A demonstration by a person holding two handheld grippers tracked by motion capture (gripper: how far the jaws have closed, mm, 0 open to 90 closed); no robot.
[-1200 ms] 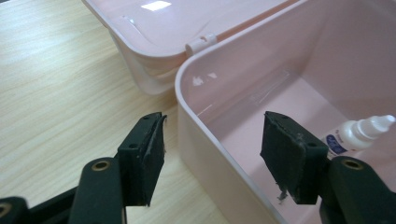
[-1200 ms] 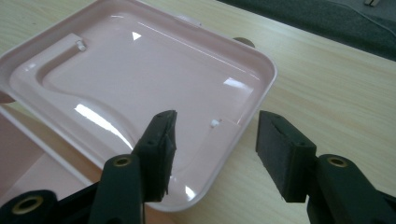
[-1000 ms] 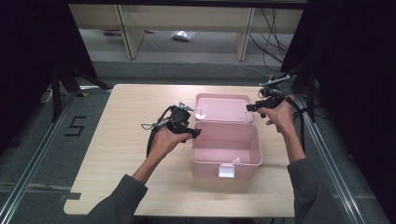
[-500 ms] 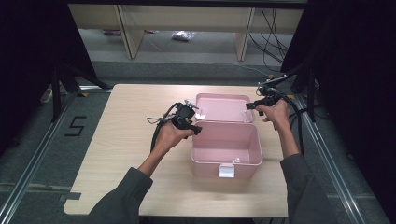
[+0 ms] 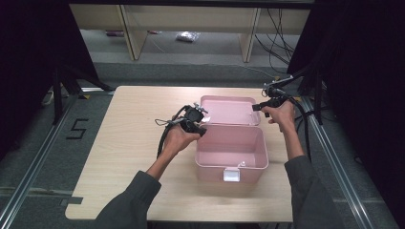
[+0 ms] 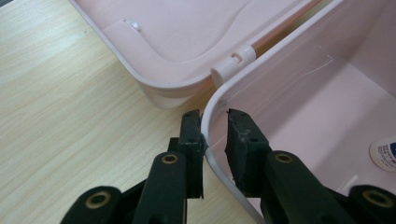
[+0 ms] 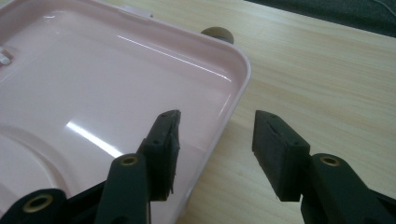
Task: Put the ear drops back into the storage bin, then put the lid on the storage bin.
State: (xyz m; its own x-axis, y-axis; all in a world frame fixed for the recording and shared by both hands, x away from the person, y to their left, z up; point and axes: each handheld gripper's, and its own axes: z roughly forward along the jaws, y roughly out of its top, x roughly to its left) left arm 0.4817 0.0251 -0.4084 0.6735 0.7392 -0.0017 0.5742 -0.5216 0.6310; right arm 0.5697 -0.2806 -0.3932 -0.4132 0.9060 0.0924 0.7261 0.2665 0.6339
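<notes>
**Both grippers now at the open pink box**

Since a second ago: left gripper point(image 5: 199, 125) moved right, from beside the box onto its back-left corner; right gripper point(image 5: 260, 107) came down and in to the lid's right edge

Surface/room, near to far: light wood table point(image 5: 124, 157), grey floor with a "5" marked left of it, rails either side, wooden shelving and cables at the back, dark curtains on both flanks

Hard to read: table's near edge cut off by the frame; sleeves cover its front; a small bagged item on the far floor is too blurred to identify

Pink box point(image 5: 231, 148) sits right of table centre, white latch point(image 5: 230, 174) facing the person, lid point(image 5: 229, 109) hinged back flat on the table behind it. Inside looks bare apart from a round sticker point(image 6: 385, 153) on the floor, partly cut off

Left gripper: jaws nearly closed, straddling the box rim point(image 6: 211, 100) at the corner by the white hinge point(image 6: 233, 63) — inner jaw on the rim, other jaw a sliver off; can't tell if it's clamped

Right gripper point(image 7: 215, 128): jaws wide apart, holding nothing, straddling the lid's edge near its corner, one jaw over the lid, the other over the table
</notes>
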